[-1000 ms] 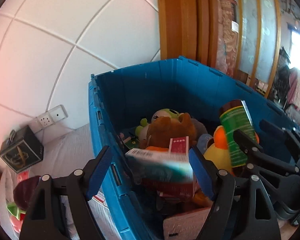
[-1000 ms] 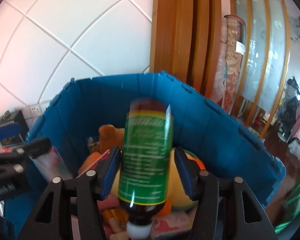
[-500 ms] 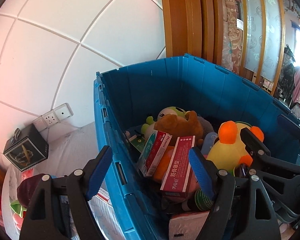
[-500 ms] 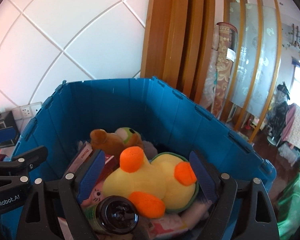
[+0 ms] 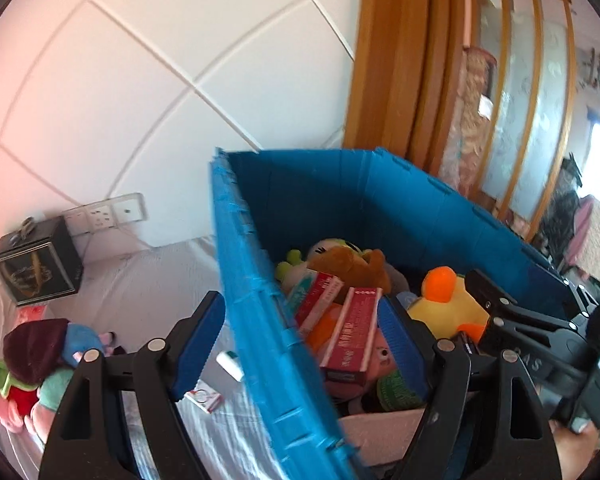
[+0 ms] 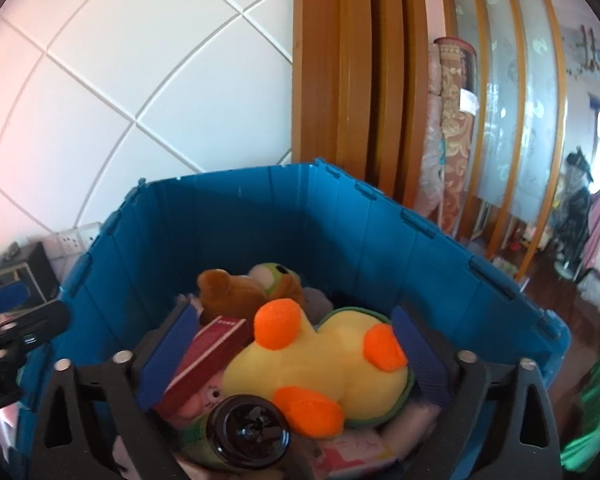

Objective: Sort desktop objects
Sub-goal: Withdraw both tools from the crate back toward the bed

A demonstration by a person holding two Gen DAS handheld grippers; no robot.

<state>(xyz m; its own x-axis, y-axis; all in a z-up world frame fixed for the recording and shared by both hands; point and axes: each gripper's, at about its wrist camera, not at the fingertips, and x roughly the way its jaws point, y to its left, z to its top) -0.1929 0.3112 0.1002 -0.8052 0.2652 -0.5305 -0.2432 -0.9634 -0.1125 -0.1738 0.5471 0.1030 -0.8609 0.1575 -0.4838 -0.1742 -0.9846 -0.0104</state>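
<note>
Bottle (image 6: 242, 430) lies in the blue bin (image 6: 340, 216) beside the yellow duck (image 6: 320, 356); we judge it rigid, smooth, best gripped across its body. Our right tongs (image 6: 292, 354) have just been opening, empty; left tongs (image 5: 300, 344) gape empty astride the bin's wall.
</note>
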